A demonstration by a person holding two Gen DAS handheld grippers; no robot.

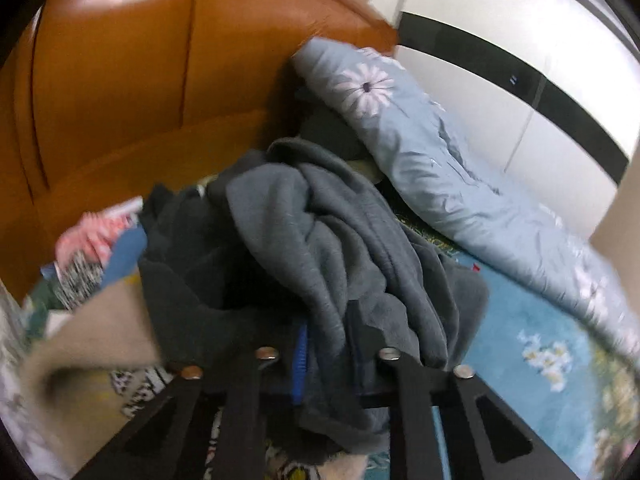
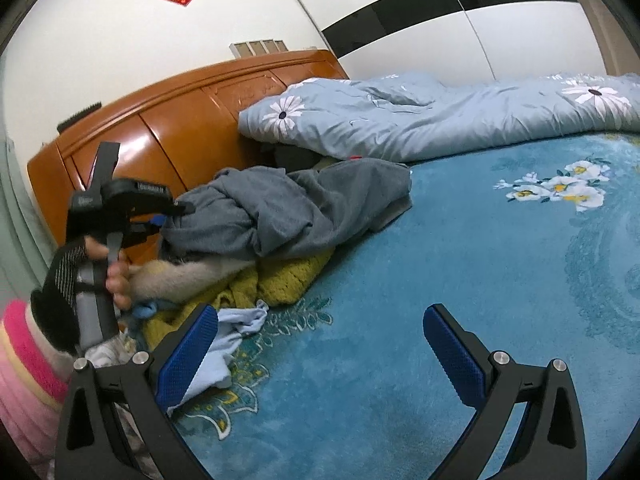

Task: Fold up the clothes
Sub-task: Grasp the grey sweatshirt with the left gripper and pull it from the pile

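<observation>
A grey fleece garment point(image 1: 320, 248) fills the middle of the left wrist view, bunched and draped over my left gripper point(image 1: 320, 364), whose jaws are closed on its cloth; a blue pad shows between them. In the right wrist view the same grey garment point(image 2: 288, 208) lies crumpled on top of a clothes pile, with the left gripper point(image 2: 168, 216) clamped on its left end. My right gripper point(image 2: 320, 348) is open and empty, low over the blue bedspread point(image 2: 460, 248), apart from the pile.
The pile holds a mustard knit point(image 2: 280, 280), a beige fuzzy piece point(image 2: 180, 276) and a light blue cloth point(image 2: 228, 336). A light blue floral duvet point(image 2: 420, 112) lies along the far side. An orange wooden headboard point(image 2: 168, 120) stands behind. Pink folded cloth point(image 2: 24, 360) sits at left.
</observation>
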